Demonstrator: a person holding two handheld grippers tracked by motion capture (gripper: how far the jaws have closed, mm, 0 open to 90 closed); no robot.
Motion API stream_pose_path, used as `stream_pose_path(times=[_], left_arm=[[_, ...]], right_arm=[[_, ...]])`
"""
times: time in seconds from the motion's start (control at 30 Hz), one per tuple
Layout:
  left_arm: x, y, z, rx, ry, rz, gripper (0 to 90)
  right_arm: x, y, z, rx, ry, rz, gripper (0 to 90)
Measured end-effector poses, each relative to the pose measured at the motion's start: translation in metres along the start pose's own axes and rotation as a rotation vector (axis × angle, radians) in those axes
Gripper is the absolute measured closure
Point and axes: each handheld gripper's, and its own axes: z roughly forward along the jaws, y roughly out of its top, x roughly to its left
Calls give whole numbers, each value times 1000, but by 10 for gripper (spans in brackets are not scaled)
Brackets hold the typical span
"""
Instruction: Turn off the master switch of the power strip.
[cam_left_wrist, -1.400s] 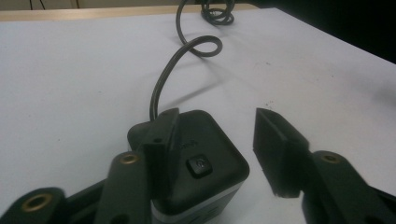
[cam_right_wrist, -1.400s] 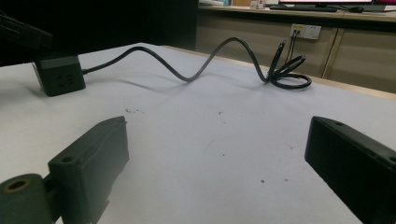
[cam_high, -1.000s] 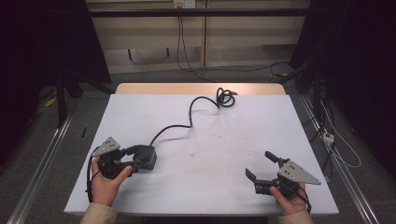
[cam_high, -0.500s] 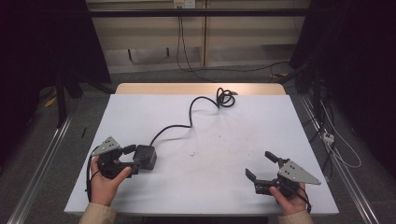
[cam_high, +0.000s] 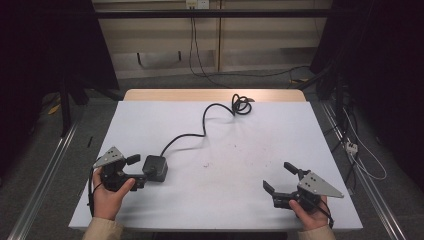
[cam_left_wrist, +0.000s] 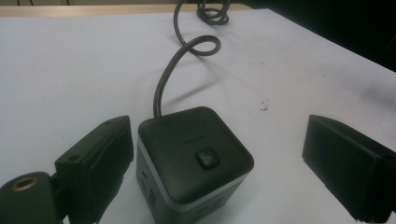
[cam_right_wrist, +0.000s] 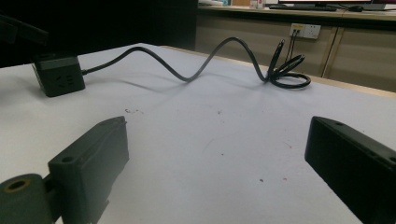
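Note:
A black cube-shaped power socket (cam_high: 155, 167) stands on the white table (cam_high: 235, 150) at the front left. Its black cable (cam_high: 200, 127) snakes back to a coil (cam_high: 241, 105) near the far edge. My left gripper (cam_high: 137, 169) is open, its tips just left of the cube. In the left gripper view the cube (cam_left_wrist: 194, 154) sits between the jaws of the left gripper (cam_left_wrist: 219, 135), close to the left one and apart from the right one. My right gripper (cam_high: 279, 176) is open at the front right with nothing in it. In the right gripper view (cam_right_wrist: 215, 140) the cube (cam_right_wrist: 58, 79) is far off at the left.
The table's wooden far edge (cam_high: 215, 95) runs behind the coil. Loose cables (cam_high: 357, 150) lie on the floor to the right, and metal rails (cam_high: 45, 165) run along the floor at the left. A wall socket (cam_right_wrist: 304, 30) sits on the far wall.
My left gripper has drawn back slightly to the left of the cube. The cube, the cable and the right gripper have not moved.

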Motion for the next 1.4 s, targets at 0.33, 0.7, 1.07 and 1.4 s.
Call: stream_pose_path(times=[0.33,0.7,1.07,1.4], left_arm=[[3,-3,-4,2,2,12,69],[9,-8,-12,-5,10,22,66],[11,-14,-15,-9,-2,31,66],[13,-20,-18,-4,-6,30,66]], right_arm=[[0,0,0,-3,-2,-1,58],[0,0,0,-3,-2,-1,57],[-1,0,-1,-2,-5,-2,57],[-1,0,-1,-2,-5,1,58]])
